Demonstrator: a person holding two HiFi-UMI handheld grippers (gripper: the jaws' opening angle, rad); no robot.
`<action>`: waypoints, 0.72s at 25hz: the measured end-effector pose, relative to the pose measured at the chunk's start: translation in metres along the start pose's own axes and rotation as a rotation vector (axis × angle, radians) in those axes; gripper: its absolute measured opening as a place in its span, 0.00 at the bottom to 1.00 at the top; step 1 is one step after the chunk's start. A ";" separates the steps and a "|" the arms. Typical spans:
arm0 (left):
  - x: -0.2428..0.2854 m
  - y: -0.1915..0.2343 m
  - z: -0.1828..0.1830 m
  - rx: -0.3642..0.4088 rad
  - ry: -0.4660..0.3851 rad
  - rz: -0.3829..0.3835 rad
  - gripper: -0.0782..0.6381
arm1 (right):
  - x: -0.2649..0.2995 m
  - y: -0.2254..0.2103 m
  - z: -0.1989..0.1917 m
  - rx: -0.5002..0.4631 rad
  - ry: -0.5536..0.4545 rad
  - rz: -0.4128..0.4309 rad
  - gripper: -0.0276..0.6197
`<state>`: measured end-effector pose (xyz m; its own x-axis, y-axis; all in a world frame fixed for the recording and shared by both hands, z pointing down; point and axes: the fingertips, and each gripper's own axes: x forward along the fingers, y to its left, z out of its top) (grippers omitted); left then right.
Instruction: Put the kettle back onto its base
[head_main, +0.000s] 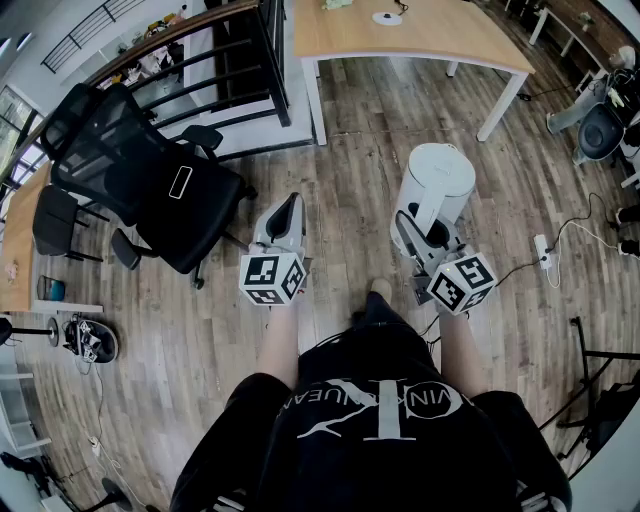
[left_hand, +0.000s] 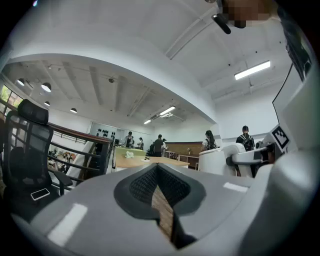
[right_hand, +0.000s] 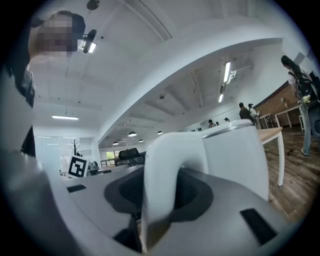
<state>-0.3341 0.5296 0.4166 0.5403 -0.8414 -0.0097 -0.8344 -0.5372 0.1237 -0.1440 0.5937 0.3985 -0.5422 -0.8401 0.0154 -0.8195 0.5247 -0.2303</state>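
Carrying the kettle (head_main: 440, 180) by its handle in the right gripper (head_main: 412, 228), above the floor (head_main: 350, 170); left gripper (head_main: 289, 207) pinched shut, empty. Next: over to the likely base (head_main: 387, 17) on the table (head_main: 450, 42), lowering square.

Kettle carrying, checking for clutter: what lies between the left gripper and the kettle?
Nothing: in the head view only bare wood floor shows between the left gripper and the kettle.

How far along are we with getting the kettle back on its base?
Done: the kettle is picked up, its handle clamped in the right gripper, held above the wood floor. In hand: the carry; the left gripper is shut and empty. Left: setting it on its base, possibly the white disc on the table, though I can't confirm that.
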 end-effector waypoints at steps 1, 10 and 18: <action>0.001 0.000 0.000 0.000 0.000 -0.002 0.11 | 0.000 0.000 0.000 -0.002 0.001 0.000 0.25; 0.006 -0.010 -0.005 -0.007 0.005 -0.028 0.11 | -0.010 -0.003 -0.001 -0.015 0.007 -0.017 0.25; 0.027 -0.015 -0.010 -0.009 0.025 -0.046 0.11 | -0.009 -0.021 0.007 0.002 -0.017 -0.028 0.25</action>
<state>-0.3062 0.5156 0.4245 0.5808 -0.8140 0.0093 -0.8076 -0.5747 0.1323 -0.1205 0.5887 0.3959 -0.5158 -0.8567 0.0057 -0.8339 0.5005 -0.2325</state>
